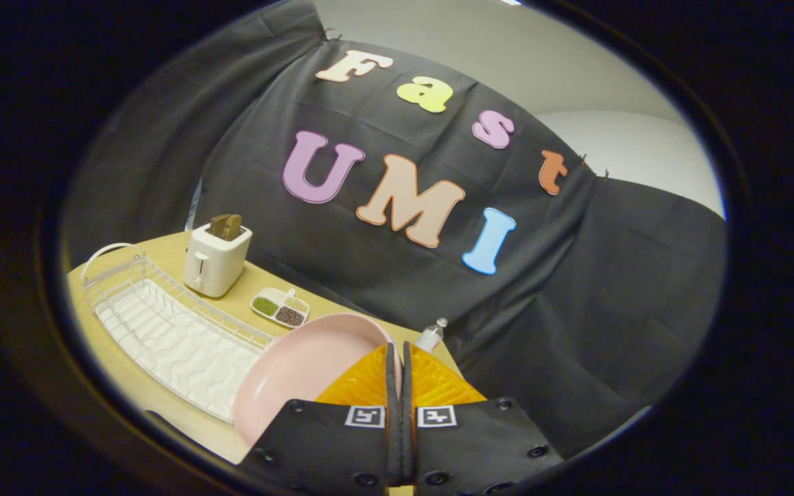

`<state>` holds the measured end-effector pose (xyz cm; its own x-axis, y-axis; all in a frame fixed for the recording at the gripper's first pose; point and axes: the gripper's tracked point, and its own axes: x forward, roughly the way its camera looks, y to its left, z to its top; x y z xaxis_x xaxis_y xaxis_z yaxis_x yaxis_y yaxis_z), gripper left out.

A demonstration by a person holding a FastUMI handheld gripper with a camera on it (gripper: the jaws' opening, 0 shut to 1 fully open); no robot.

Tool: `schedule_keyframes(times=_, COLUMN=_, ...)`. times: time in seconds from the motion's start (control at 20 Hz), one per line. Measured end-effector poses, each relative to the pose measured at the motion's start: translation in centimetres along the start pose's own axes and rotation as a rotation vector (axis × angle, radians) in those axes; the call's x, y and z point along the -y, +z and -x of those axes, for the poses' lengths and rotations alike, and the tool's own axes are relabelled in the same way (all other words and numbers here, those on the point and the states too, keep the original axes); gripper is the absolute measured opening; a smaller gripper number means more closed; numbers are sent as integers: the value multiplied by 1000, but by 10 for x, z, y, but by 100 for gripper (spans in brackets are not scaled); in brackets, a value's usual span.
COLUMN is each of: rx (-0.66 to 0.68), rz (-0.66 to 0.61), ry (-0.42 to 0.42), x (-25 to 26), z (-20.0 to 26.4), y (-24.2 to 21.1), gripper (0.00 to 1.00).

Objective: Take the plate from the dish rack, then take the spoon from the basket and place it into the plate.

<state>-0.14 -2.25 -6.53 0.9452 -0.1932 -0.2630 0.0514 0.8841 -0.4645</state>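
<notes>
The plate [300,372] is pale pink, plain and glossy, and the gripper [400,358] has its fingers pressed together on the plate's rim. The rack [163,324] is white wire over a white ribbed tray. The toaster [214,260] is cream, with brown slices in its slots. A small white dish [280,307] holds green, dark brown and tan fillings (one to each section). The table [169,256] is light yellowish wood. A bottle [431,335] is clear with a white cap.
</notes>
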Motion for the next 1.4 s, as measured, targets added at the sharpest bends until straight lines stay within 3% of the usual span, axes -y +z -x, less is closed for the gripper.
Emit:
schedule_keyframes(times=0.55, rx=-88, rz=-207, ry=91, x=16, z=14, y=-90, gripper=3)
schedule_keyframes(times=1.4, rx=-249, rz=-381, ry=161, x=17, z=3, y=-226, gripper=4)
